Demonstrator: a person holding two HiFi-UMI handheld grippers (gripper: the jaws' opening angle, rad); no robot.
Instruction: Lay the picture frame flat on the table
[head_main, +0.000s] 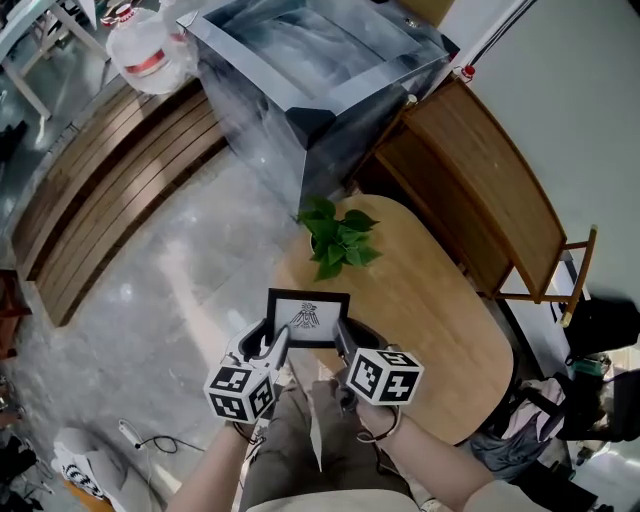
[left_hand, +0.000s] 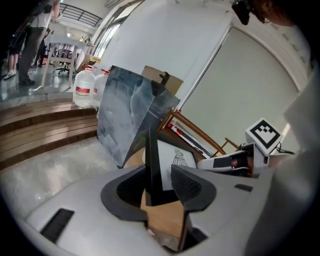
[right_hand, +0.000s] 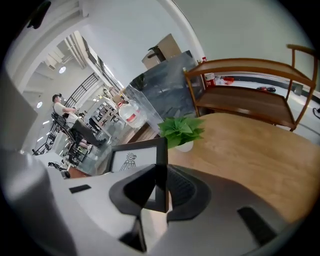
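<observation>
Currently the picture frame (head_main: 308, 318) stands upright btw the two tools at the near end of the wooden desk (head_main: 440, 320), print facing the person, w/ a small potted plant (head_main: 338, 238) just behind it. Left tool (head_main: 272, 348) is clamped on the frame's left side edge, jaws fairly wide since they span the frame's thickness. Right tool (head_main: 345, 348) grips the right side edge likewise, the black moulding pinched btw its pads in the right gripper view. Can't tell whether the bottom edge touches the wood or hangs just above it. Step in hand, as I read it: bringing the frame to the desk, upright, not yet laid. Next move prob. needs both tools to tip the top edge over together while keeping the bottom edge low, then ease the jaws apart once the frame rests flat. Watch the plant: tipping away from the person may brush its leaves, and there's more bare wood off to the right.
</observation>
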